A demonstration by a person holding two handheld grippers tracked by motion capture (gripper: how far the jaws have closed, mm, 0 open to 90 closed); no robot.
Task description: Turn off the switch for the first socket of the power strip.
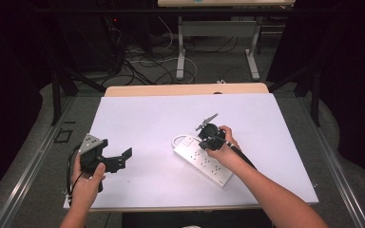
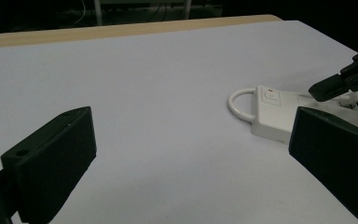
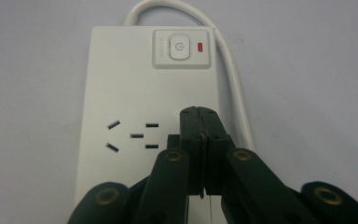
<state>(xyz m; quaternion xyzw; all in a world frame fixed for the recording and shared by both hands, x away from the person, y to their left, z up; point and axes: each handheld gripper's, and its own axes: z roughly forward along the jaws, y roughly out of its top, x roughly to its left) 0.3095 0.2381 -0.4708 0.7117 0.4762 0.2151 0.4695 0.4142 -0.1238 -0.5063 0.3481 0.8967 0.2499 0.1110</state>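
Right claw [image 3: 204,140] pressed together, jaws meeting with nothing seen between them, tips down over the power strip [image 3: 135,93] just right of the first socket [image 3: 133,136]; whether the tips touch the strip, cannot tell. In the high view the right claw [image 1: 208,140] sits over the strip's [image 1: 204,164] far-left part, right hand [image 1: 221,145] wrapped around it. Strip is white, lies flat and slanted on the white surface [image 1: 147,123], roughly centre, a bit right. Power button [image 3: 179,48] with a red light [image 3: 200,47] beside it at the strip's far end; white cord [image 3: 233,70] loops out from that end and runs down its side. Left claw [image 1: 116,160] spread wide, nothing between jaws, held by the left hand [image 1: 86,183] near the surface's front-left, well apart from the strip. In the left claw view the strip [image 2: 272,114] lies ahead to the right, cord loop [image 2: 240,105] toward the middle, right claw [image 2: 342,84] above it.
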